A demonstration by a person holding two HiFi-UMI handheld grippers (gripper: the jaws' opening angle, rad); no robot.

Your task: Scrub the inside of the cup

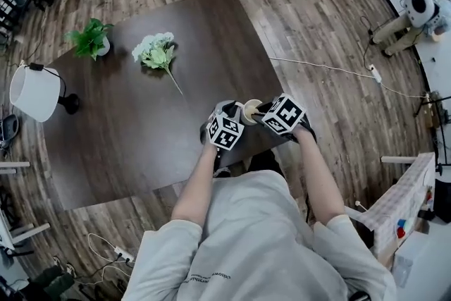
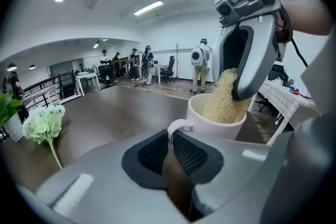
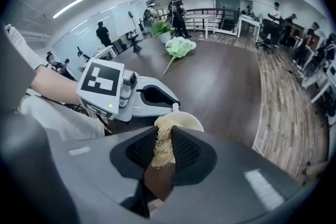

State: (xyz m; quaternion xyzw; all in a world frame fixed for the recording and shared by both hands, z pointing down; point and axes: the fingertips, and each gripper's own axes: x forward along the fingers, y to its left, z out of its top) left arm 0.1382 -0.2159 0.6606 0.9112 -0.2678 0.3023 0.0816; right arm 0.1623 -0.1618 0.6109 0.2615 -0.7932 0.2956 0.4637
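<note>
Smooth glossy ceramic cup (image 2: pixel 216 128), rough fibrous scrubber (image 2: pixel 222 99), matt dark wood table (image 1: pixel 127 141)

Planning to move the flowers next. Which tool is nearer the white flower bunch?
Left. The left tool, gripping the cup by its handle, sits on the cup's side facing the flower bunch; the right tool, holding the scrubber in the cup, is beyond it.

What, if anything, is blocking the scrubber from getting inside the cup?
Nothing visible. The loofah scrubber, clamped in the right gripper, already reaches into the open mouth of the cup, and the left gripper grips the cup by its handle.
</note>
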